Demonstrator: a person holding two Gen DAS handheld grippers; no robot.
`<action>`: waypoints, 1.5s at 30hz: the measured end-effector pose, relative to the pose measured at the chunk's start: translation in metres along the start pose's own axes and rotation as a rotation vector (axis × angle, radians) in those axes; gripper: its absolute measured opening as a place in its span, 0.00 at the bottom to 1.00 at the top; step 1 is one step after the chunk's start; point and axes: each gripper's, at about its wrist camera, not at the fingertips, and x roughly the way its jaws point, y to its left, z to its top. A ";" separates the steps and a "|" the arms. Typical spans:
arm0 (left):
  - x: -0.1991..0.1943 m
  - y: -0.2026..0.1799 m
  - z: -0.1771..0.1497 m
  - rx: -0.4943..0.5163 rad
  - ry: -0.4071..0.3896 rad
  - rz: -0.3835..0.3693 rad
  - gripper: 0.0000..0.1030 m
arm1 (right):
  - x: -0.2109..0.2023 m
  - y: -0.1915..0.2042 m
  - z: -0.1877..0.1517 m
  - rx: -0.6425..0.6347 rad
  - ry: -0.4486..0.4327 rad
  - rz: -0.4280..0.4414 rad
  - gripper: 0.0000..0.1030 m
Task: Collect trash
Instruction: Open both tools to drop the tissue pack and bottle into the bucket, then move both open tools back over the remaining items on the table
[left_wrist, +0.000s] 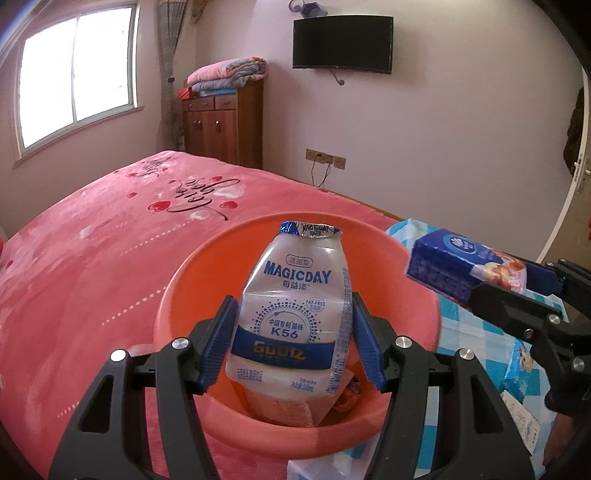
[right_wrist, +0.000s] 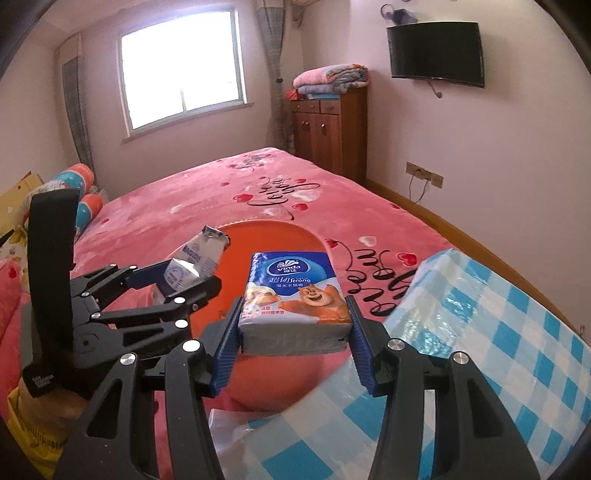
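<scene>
The left claw (left_wrist: 291, 343) pinches a crumpled Magicday drink bottle (left_wrist: 291, 314) right over the orange basin (left_wrist: 177, 295) on the bed (left_wrist: 92, 240), apparently poised to drop it in. The right claw (right_wrist: 293, 341) clamps a Vinda tissue pack (right_wrist: 293, 291) just beside the basin, over the checkered desk (right_wrist: 498, 332), likely heading there too.

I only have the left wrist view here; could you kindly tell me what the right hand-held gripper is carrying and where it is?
Observer: The right hand-held gripper clamps a blue tissue pack printed with a cartoon bear.
Operator: Thank you. Is it over the basin yet?
Observer: It hangs at the orange basin's near edge, beside the checked tablecloth.
Operator: Anything to my left?
Observer: Yes, rolled pillows lie at the bed's head.
</scene>
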 end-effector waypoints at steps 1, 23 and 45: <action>0.003 0.001 0.000 -0.002 0.003 0.002 0.60 | 0.004 0.002 0.001 -0.003 0.003 0.002 0.52; 0.028 0.012 -0.007 -0.007 0.042 0.035 0.67 | 0.055 0.011 0.000 -0.036 0.064 -0.022 0.64; 0.026 -0.008 -0.012 0.026 0.056 0.089 0.87 | 0.009 -0.032 -0.031 0.101 0.004 -0.125 0.89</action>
